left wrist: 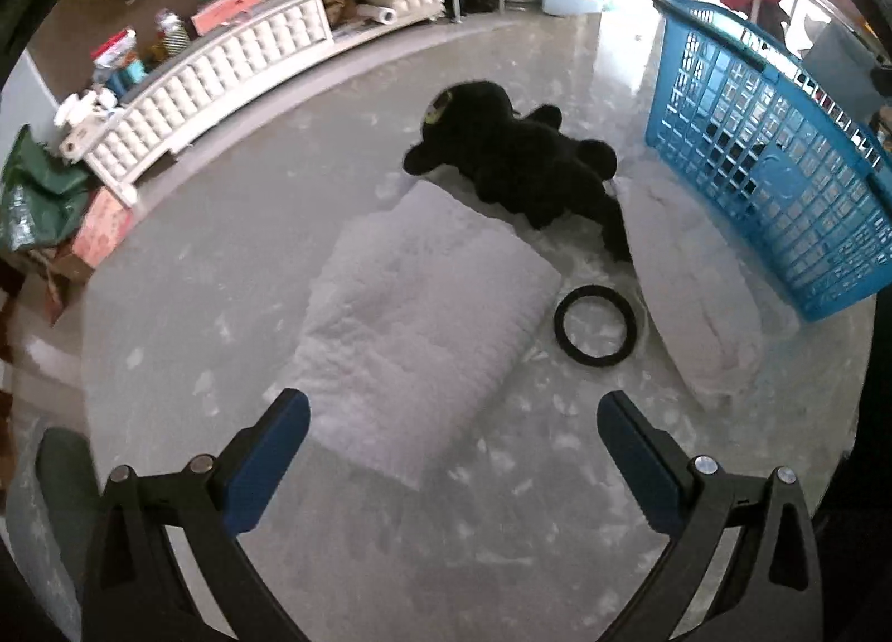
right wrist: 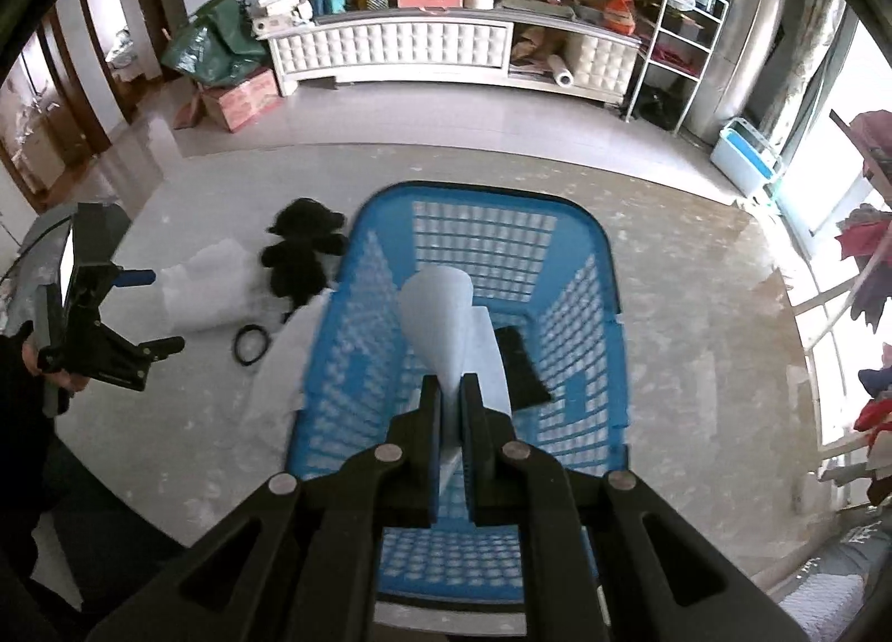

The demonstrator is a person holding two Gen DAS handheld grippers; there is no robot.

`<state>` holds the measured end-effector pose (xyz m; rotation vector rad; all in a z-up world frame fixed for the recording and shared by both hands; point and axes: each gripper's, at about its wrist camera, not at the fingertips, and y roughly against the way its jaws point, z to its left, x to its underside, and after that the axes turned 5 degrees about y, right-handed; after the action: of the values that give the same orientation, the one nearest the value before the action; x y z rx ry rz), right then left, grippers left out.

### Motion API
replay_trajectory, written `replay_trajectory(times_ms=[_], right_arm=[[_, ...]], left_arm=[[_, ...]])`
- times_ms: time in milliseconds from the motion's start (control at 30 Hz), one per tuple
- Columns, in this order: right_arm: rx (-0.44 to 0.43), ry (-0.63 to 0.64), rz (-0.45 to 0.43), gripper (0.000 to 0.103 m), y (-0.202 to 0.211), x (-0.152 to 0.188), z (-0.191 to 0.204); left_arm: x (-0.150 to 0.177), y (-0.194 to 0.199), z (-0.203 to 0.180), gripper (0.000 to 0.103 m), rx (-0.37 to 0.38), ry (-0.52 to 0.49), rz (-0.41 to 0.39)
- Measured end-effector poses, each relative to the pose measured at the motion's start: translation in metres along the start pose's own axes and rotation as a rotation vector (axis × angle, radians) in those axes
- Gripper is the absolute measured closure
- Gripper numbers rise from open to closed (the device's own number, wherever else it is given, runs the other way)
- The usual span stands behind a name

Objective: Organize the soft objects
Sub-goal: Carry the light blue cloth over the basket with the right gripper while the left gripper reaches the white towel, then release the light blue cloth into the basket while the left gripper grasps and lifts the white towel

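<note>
Right gripper (right wrist: 452, 391) clenched on white cloth (right wrist: 440, 318) over blue basket (right wrist: 607, 274), left gripper (left wrist: 452, 419) released; pillow (left wrist: 418, 318), black plush (left wrist: 518, 162), ring (left wrist: 595, 325) left outside.

Open marble surface (left wrist: 446, 530) lay straight ahead of the spread left tool (left wrist: 452, 435), bare up to the near edge of the white folded pad (left wrist: 412, 318). Beyond it, a narrow gap, partly filled by a black ring (left wrist: 595, 325), then a second white pad (left wrist: 691, 296) pressed against the blue basket (left wrist: 780, 184) wall. Farther back, blocked by the black plush toy (left wrist: 518, 157) lying across both pads. Over the basket, the right tool (right wrist: 452, 391) sat clamped on a white sheet (right wrist: 446, 324); basket interior mostly free, with a dark flat item (right wrist: 521, 363) on its floor. Wide bare surface to the basket's right.
</note>
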<state>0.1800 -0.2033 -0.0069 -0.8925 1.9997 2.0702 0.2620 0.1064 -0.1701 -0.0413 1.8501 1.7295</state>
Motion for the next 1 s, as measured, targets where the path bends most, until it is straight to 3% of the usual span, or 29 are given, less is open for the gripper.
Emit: replay_trajectory(times_ms=[167, 367, 467, 700, 800, 867, 1000], right_arm=[[0.054, 0.022, 0.036, 0.097, -0.015, -0.004, -0.007], [0.045, 0.033, 0.073, 0.097, -0.038, -0.012, -0.014], [0.023, 0.025, 0.086, 0.097, -0.050, -0.016, -0.018], [-0.008, 0.011, 0.117, 0.097, -0.066, -0.019, -0.027], [-0.020, -0.008, 0.147, 0.097, -0.077, -0.021, -0.031], [-0.012, -0.012, 0.174, 0.097, -0.087, -0.022, -0.034], [-0.002, 0.006, 0.218, 0.097, -0.102, -0.021, -0.033]], left_arm=[[-0.005, -0.023, 0.005, 0.000, 0.001, -0.039, 0.012], [-0.014, -0.040, 0.006, 0.001, 0.005, -0.101, 0.018], [-0.014, -0.052, 0.004, 0.006, -0.031, -0.138, 0.045], [-0.018, -0.054, 0.017, 0.008, 0.051, -0.093, 0.034], [-0.020, -0.050, 0.020, 0.023, 0.033, -0.071, 0.019], [-0.020, -0.047, 0.026, 0.044, 0.016, -0.046, 0.011], [-0.020, -0.041, 0.039, 0.052, 0.045, 0.016, -0.013]])
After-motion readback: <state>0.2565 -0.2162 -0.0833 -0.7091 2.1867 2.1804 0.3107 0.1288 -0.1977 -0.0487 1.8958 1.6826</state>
